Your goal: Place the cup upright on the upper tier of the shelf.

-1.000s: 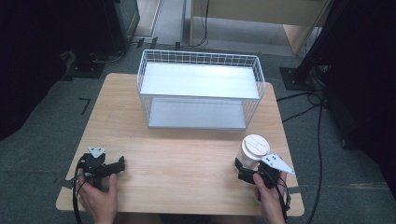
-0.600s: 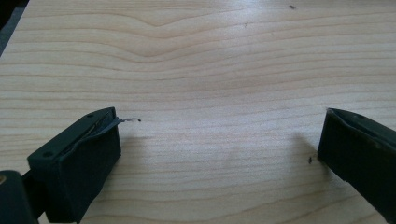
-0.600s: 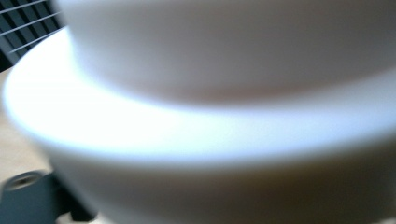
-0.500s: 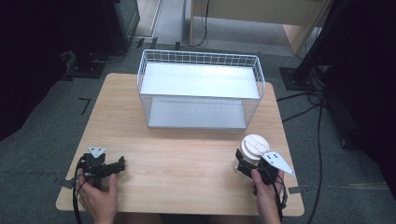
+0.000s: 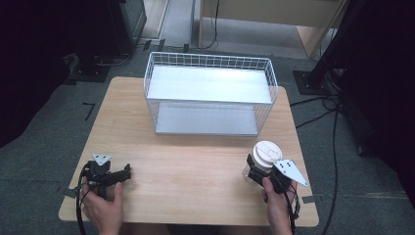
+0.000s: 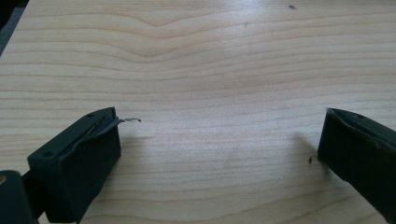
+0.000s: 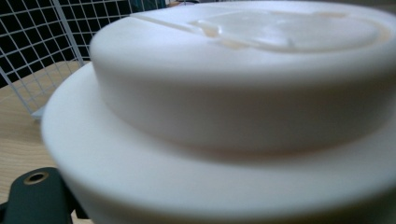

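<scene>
My right gripper (image 5: 255, 172) has just been closing on the cup (image 5: 264, 155) at the table's (image 5: 195, 166) near right – grasp made; next, lift it toward the basket (image 5: 210, 93) – left gripper (image 5: 122, 174) gapes empty

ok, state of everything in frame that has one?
White-lidded clear plastic cup: upright on the table, lid on, gripped.
White wire two-shelf rack: upright, both shelves bare.
Right gripper: fingers have just been closing, now shut on the cup.
Left gripper: fingers wide open over the light wooden table, nothing between them.
</scene>
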Demonstrator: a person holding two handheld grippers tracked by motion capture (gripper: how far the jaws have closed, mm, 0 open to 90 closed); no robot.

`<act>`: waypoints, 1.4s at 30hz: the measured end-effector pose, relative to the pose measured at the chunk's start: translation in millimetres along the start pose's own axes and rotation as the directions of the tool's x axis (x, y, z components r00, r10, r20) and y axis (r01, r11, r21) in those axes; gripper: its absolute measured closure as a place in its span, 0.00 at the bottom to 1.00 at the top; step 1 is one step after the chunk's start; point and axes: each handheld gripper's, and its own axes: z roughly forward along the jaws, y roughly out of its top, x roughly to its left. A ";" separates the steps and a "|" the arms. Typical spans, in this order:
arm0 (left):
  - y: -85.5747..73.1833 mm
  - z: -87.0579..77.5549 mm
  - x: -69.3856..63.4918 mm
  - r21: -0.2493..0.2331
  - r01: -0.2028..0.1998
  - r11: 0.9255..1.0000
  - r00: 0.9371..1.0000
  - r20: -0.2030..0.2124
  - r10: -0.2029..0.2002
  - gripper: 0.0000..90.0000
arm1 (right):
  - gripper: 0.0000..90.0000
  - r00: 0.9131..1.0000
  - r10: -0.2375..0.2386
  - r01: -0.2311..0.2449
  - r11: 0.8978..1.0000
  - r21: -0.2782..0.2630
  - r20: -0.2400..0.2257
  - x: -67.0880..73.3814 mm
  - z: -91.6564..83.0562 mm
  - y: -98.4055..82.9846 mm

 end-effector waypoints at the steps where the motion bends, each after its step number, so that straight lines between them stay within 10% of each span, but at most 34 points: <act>1: 0.0 0.1 -0.1 -0.001 0.002 1.000 1.000 -0.001 -0.002 0.00 | 0.16 1.000 -0.001 0.001 1.000 -0.008 -0.003 0.7 -0.7 0.6; 22: 0.0 0.0 0.0 0.000 0.000 1.000 1.000 0.000 0.000 0.00 | 0.16 0.999 0.010 -0.012 0.999 -0.042 -0.051 9.2 2.6 16.5; 42: 0.0 0.1 -0.2 -0.002 0.003 1.000 1.000 -0.001 -0.003 0.00 | 0.16 0.997 -0.013 0.001 0.988 -0.153 -0.081 24.5 14.6 79.8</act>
